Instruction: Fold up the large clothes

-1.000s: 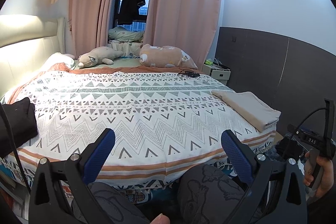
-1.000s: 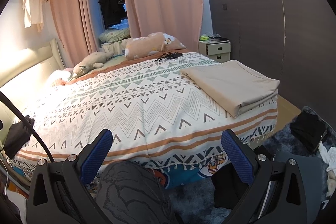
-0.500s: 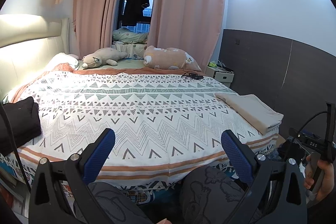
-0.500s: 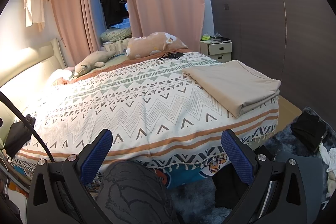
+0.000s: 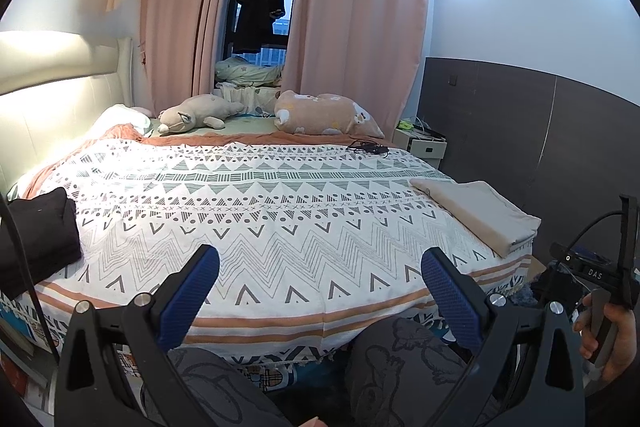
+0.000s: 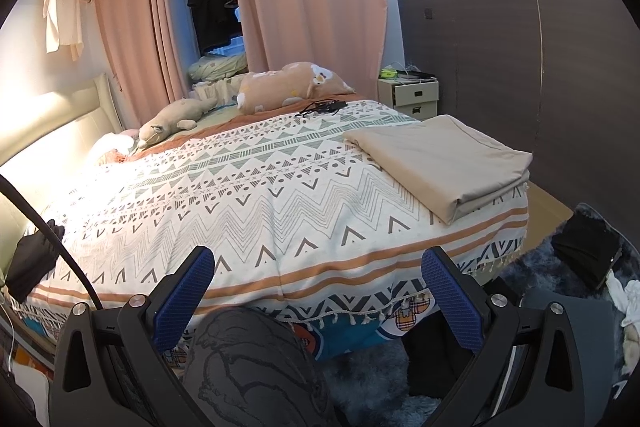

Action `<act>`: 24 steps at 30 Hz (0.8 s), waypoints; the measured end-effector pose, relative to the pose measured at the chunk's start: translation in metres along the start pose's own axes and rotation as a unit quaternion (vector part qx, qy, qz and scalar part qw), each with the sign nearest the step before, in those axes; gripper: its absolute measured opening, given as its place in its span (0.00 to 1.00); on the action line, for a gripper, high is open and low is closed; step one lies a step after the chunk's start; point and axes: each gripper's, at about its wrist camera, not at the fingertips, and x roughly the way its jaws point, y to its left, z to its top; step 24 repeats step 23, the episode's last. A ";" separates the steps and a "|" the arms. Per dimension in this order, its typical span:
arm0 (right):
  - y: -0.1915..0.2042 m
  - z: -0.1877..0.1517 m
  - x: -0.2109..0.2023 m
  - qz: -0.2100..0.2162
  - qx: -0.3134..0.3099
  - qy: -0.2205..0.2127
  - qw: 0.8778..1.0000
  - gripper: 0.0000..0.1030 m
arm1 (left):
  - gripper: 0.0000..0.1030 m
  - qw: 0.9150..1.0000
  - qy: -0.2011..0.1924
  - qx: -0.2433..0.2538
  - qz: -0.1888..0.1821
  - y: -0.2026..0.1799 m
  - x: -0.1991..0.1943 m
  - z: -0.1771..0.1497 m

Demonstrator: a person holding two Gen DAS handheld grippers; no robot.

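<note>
A folded beige cloth [image 6: 444,159] lies flat on the right corner of the bed [image 6: 256,203]; the left wrist view shows the same beige cloth [image 5: 476,215] at the bed's right edge. A dark folded garment [image 5: 36,231] rests on the bed's left corner, seen also as the dark garment [image 6: 34,259]. My left gripper [image 5: 320,291] is open over the bed's front edge, holding nothing. My right gripper [image 6: 318,291] is open too, empty, well short of the beige cloth. A hand [image 5: 608,335] holds the other gripper's handle at the right.
Two plush toys [image 5: 200,115] [image 5: 324,115] and black cables [image 5: 368,147] lie at the head end of the patterned bedspread. A nightstand [image 6: 414,95] stands by the dark wall. The person's knees [image 6: 256,367] are below the grippers. Dark clothes [image 6: 588,247] lie on the rug.
Both views have shifted slightly, with the bed sitting a little lower and further right in frame. Both grippers stay open and empty; the cloth has not moved.
</note>
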 end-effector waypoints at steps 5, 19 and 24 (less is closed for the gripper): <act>-0.001 0.000 0.000 0.001 0.002 0.000 1.000 1.00 | 1.00 1.000 0.000 0.003 0.000 -0.001 -0.002 0.000; -0.006 -0.007 -0.010 0.005 0.003 0.000 1.000 1.00 | 1.00 1.000 -0.007 -0.001 -0.004 -0.005 -0.015 -0.003; -0.009 -0.012 -0.019 0.005 0.006 -0.003 1.000 1.00 | 1.00 1.000 -0.007 0.003 -0.007 -0.007 -0.026 -0.006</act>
